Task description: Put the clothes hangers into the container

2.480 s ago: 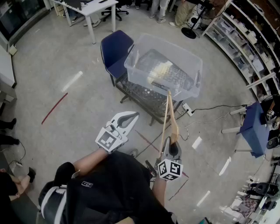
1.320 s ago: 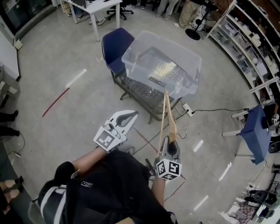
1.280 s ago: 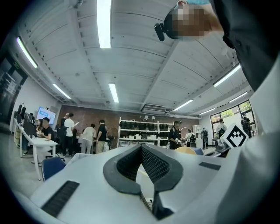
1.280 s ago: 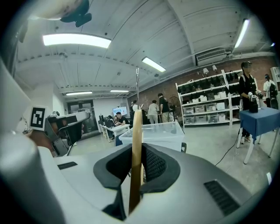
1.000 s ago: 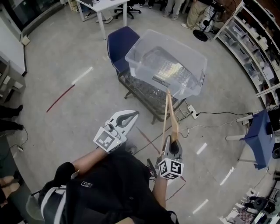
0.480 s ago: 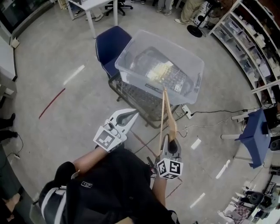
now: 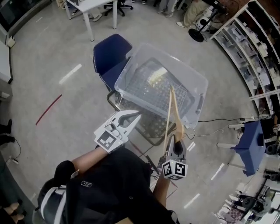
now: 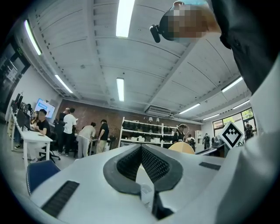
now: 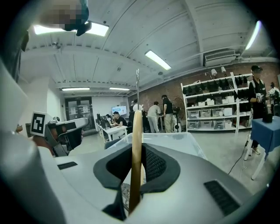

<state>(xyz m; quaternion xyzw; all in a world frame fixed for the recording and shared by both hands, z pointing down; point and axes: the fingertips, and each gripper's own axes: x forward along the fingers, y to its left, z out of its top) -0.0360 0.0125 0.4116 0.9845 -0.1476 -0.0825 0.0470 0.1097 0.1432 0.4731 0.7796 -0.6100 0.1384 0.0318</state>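
Note:
A clear plastic container (image 7: pixel 199 83) stands on a wire rack, with a mesh sheet showing through its bottom. My right gripper (image 7: pixel 175 140) is shut on the lower end of a wooden clothes hanger (image 7: pixel 169 114). The hanger points forward and its far end lies over the container's inside. In the right gripper view the hanger (image 9: pixel 137 144) stands upright between the jaws, its metal hook (image 9: pixel 137 87) above, and the container (image 9: pixel 183 141) lies just behind. My left gripper (image 7: pixel 134 116) hovers left of the hanger, shut and empty; its pads (image 8: pixel 153 164) meet with nothing between them.
A blue chair (image 7: pixel 107 54) stands against the container's far left side. The wire rack (image 7: pixel 148 127) sticks out below the container. A white table (image 7: pixel 94 5) is at the back, shelves (image 7: pixel 253 39) on the right, a blue table (image 7: pixel 247 146) and floor cables (image 7: pixel 218 120) nearby.
The container has come closer beneath the hanger. The hanger's far end, earlier at the container's near rim, now lies over its inside. Both grippers keep their state.

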